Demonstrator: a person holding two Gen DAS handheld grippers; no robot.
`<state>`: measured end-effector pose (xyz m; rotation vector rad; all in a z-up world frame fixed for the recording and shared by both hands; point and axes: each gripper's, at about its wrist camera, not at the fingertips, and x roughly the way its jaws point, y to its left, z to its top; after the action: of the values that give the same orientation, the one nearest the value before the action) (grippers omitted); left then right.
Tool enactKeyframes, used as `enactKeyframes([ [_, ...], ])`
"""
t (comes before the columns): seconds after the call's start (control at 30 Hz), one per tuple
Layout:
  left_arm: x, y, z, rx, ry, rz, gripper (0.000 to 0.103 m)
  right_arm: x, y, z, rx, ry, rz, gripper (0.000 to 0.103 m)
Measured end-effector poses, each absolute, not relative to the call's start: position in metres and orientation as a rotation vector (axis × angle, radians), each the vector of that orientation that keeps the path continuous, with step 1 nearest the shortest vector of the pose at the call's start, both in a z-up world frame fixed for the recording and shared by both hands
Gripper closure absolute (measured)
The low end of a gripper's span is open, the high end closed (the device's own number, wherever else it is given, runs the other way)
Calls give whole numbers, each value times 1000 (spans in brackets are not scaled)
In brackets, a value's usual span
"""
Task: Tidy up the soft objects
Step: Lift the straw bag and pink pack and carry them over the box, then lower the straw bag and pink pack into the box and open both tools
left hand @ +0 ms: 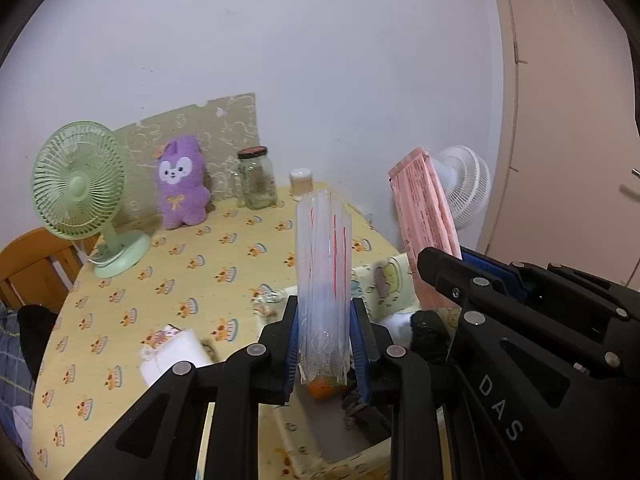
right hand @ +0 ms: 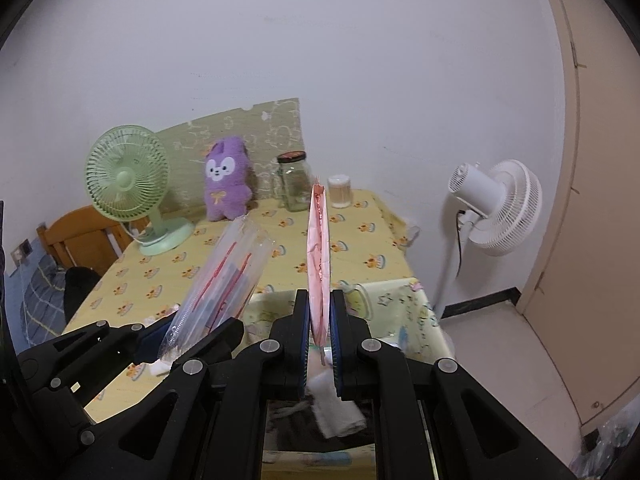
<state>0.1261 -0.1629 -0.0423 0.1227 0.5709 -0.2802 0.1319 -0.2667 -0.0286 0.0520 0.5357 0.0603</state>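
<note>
Well, the biggest thing here is the desk (left hand: 192,256), with its yellow cloth, spread out ahead of both grippers. Right below the grippers sits an open box (left hand: 384,280) with a pale cartoon print, and soft things lie inside it (a white cloth and something dark, too blurry to name).

The left gripper (left hand: 325,344) is closed tight on a clear plastic bag (left hand: 323,264) that stands straight up between its jaws. The right gripper (right hand: 320,332) is squeezed shut on a flat pink packet (right hand: 319,256), held up on its thin edge. The two grippers are close side by side, with the bag leaning just left of the pink packet.

What could go wrong? Both things are floppy and slippery, and each is held only near its bottom end, so the tall top could flop over or slide out. The grippers are so near that one could bump the other on the way down to the box. Far ahead of the left gripper stand a green fan (left hand: 80,192), a purple plush bunny (left hand: 182,184) and a glass jar (left hand: 256,180); a wide swing could knock the jar over.
</note>
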Motion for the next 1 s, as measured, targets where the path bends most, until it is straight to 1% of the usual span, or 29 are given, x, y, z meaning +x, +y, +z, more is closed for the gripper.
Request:
enactKeyframes([
  [0.3,134,-187,-57,148,620,-333,80,136,-289,-43,62,569,15,91],
  [0.4,137,-192,-62,145,639,-345,77,137,-295,-48,65,582,1,91],
  [0.57,138,-201,-69,149,662,-355,76,138,-304,-55,69,603,-17,91],
  [0.67,139,-204,-73,156,676,-361,66,138,-307,-59,72,616,-23,91],
  [0.7,139,-206,-75,162,680,-362,60,139,-308,-61,75,621,-26,91],
  [0.73,140,-207,-76,168,683,-362,49,138,-309,-61,78,624,-27,91],
  [0.8,138,-208,-78,186,680,-353,37,139,-311,-65,86,634,-24,91],
  [1.0,139,-203,-78,218,674,-312,26,142,-306,-71,118,650,8,91],
])
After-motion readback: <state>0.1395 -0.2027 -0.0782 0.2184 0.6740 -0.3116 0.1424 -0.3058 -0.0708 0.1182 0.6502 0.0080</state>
